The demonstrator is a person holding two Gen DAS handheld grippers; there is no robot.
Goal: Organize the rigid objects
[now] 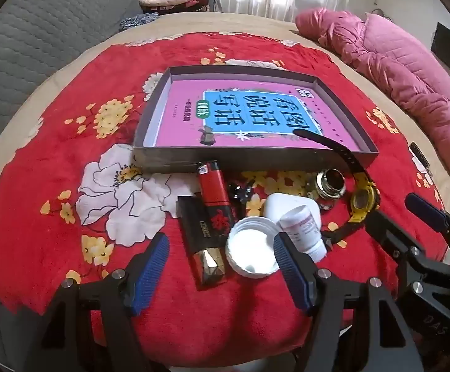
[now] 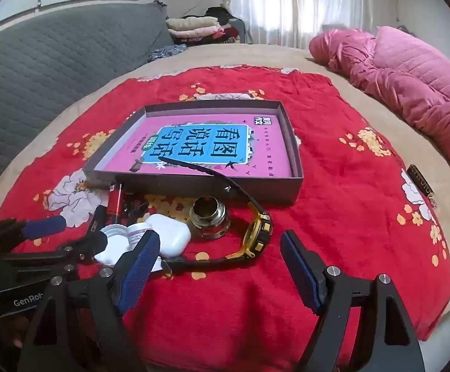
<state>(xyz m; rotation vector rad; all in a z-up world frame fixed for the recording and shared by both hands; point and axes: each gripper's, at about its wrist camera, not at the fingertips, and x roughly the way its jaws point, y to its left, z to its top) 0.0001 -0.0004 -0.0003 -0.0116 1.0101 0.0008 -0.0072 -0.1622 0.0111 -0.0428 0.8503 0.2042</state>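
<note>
The left hand-held gripper (image 1: 221, 266) points steeply down at the red flowered blanket (image 1: 54, 217) on the bed, and its blue pads stand wide apart with nothing pressed between them. Between the pads, lower down, lie a dark rectangular case (image 1: 198, 241) and a white lid (image 1: 252, 251). At 12 o'clock from the lid stands a red lighter (image 1: 211, 186), just before the near wall of the shallow grey box (image 1: 255, 158). A pink book (image 1: 240, 117) lies flat inside the box.

The right hand-held gripper (image 2: 221, 263) also tilts down, its jaws spread wide and empty. The yellow watch (image 2: 257, 232) lies on the blanket at 12 o'clock from it, and one strap goes up over the box wall. At 10 o'clock from this gripper are a white earbud case (image 2: 170, 232), a small white bottle (image 2: 138, 232) and a glass jar (image 2: 209, 215), close together.
</note>
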